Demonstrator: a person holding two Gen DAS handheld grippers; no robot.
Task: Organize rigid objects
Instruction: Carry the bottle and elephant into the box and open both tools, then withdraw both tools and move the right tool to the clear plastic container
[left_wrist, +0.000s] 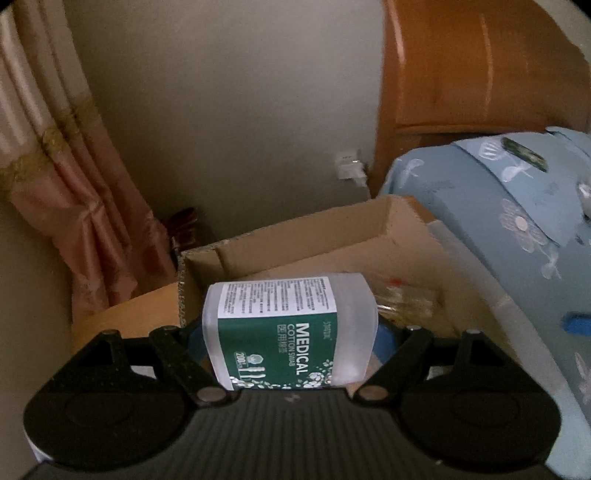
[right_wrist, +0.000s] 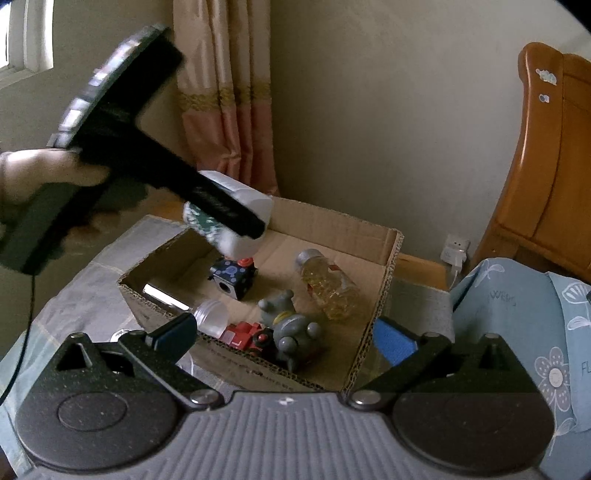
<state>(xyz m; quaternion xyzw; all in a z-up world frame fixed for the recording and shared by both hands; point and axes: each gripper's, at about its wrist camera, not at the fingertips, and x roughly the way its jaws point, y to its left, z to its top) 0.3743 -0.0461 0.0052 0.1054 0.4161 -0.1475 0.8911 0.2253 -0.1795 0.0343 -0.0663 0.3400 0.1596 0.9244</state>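
Observation:
My left gripper (left_wrist: 291, 332) is shut on a white medical cotton swab tub (left_wrist: 291, 328) with a green label and holds it above the open cardboard box (left_wrist: 303, 236). In the right wrist view the tub (right_wrist: 255, 203) hangs over the box's far left corner. My right gripper (right_wrist: 284, 336) is open and empty at the near edge of the box (right_wrist: 388, 280). Inside the box lie a clear bottle of yellow contents (right_wrist: 328, 284), a grey toy figure (right_wrist: 291, 328), a red toy (right_wrist: 247, 332), a dark cube toy (right_wrist: 232, 277) and a clear jar (right_wrist: 210, 314).
The box stands on a pale checked cloth (right_wrist: 85, 291). A blue flowered bedcover (right_wrist: 535, 332) lies to the right, with a wooden headboard (right_wrist: 554, 166) behind. A pink curtain (right_wrist: 229, 110) and a wall socket (right_wrist: 456, 251) are at the back.

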